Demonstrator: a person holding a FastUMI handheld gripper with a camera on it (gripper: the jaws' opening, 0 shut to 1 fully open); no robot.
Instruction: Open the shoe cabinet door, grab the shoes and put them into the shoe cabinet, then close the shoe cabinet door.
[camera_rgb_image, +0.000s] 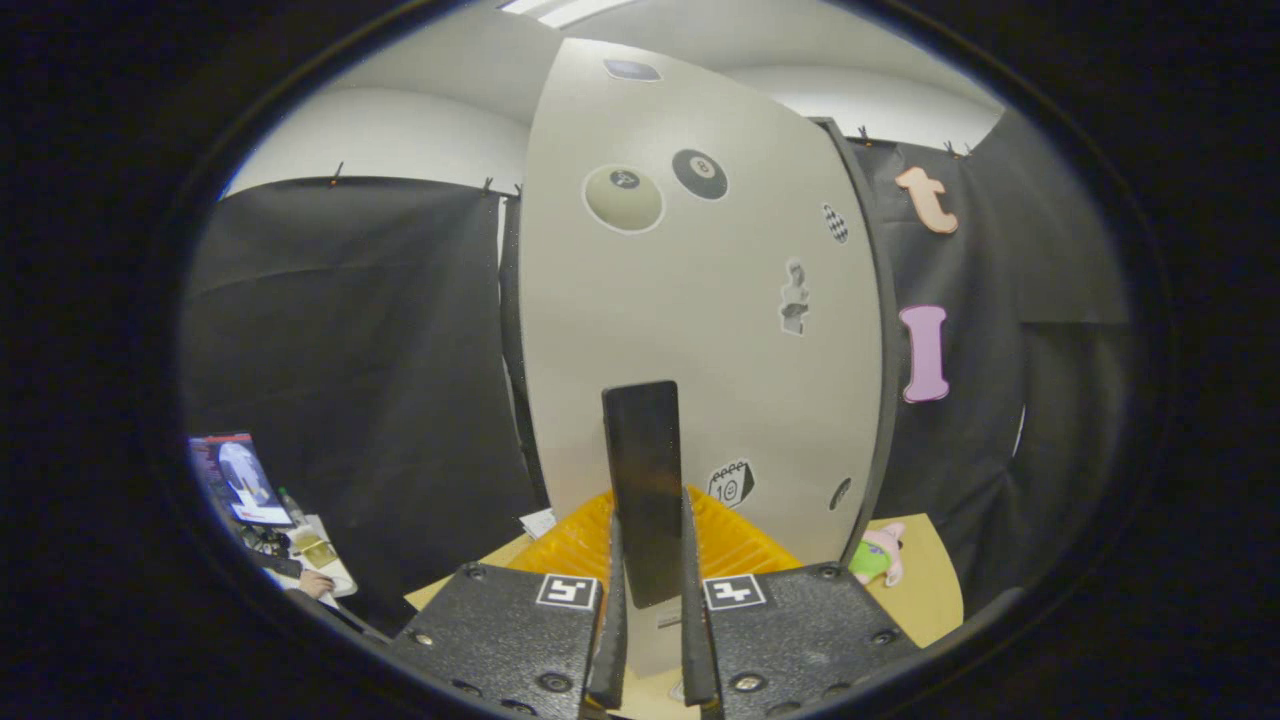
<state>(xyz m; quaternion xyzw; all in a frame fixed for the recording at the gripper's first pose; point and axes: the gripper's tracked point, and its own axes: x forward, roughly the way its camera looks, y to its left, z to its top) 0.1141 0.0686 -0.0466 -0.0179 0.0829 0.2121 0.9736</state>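
My gripper (648, 610) is pinching the cabinet door's dark handle (642, 480), fingers pressing it from both sides. Shoe cabinet door (690, 320) is standing directly ahead: pale grey panel w/ stickers, appearing shut or barely ajar, can't tell which. Judging stage: door step in progress. Yellow ribbed item (735, 545) lying beyond fingers, at door base.

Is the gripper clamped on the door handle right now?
Yes, it looks so: the gripper has both fingers against the sides of the dark upright handle on the door.
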